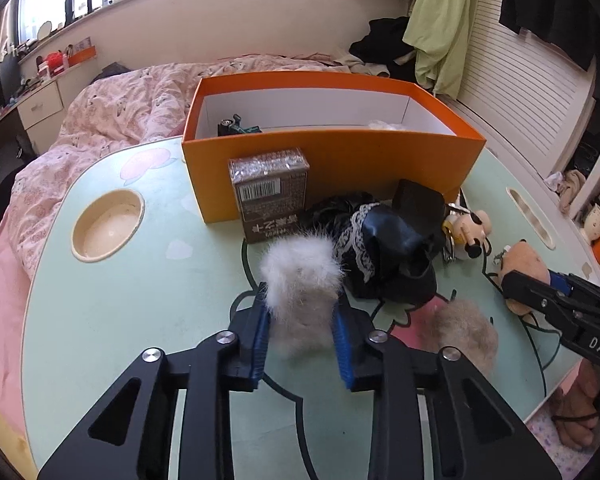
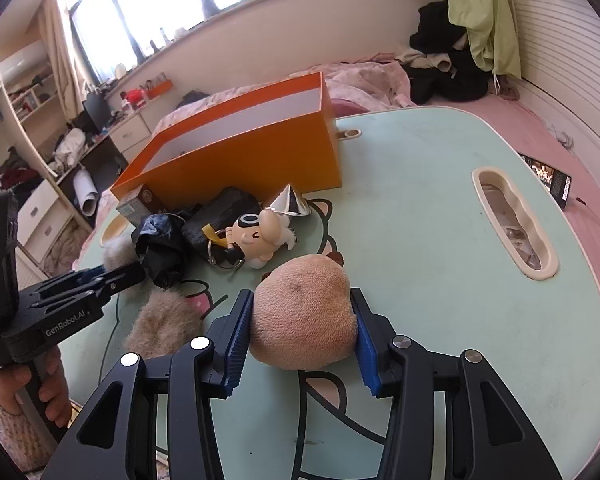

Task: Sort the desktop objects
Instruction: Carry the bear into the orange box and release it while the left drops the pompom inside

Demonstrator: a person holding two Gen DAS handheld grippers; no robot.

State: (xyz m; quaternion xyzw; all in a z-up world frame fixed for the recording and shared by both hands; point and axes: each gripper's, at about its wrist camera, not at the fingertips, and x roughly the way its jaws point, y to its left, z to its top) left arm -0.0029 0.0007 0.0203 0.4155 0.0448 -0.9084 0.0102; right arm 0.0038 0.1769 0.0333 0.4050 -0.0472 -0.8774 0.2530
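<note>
On the pale green lap table (image 1: 140, 300), the left gripper (image 1: 302, 322) has its blue pads pinched on a white fluffy pom-pom (image 1: 300, 276), which looks blurred at its lower part. Right gripper (image 2: 304, 334) clamps a tan plush toy (image 2: 304, 312) between its pads; toy rests on the tabletop. Beige fur ball (image 1: 466, 326) lies on the table between the two grippers, apart from both. Orange box (image 1: 340, 160) stands open at the table's far side, small dark items and something white inside. Against its front wall: a brown carton with barcode (image 1: 270, 192). Beside that, a heap of black fabric with lace trim (image 1: 380, 248) and a small cartoon figure keychain (image 2: 260, 236). Silver cone (image 2: 290, 202) near the box.
</note>
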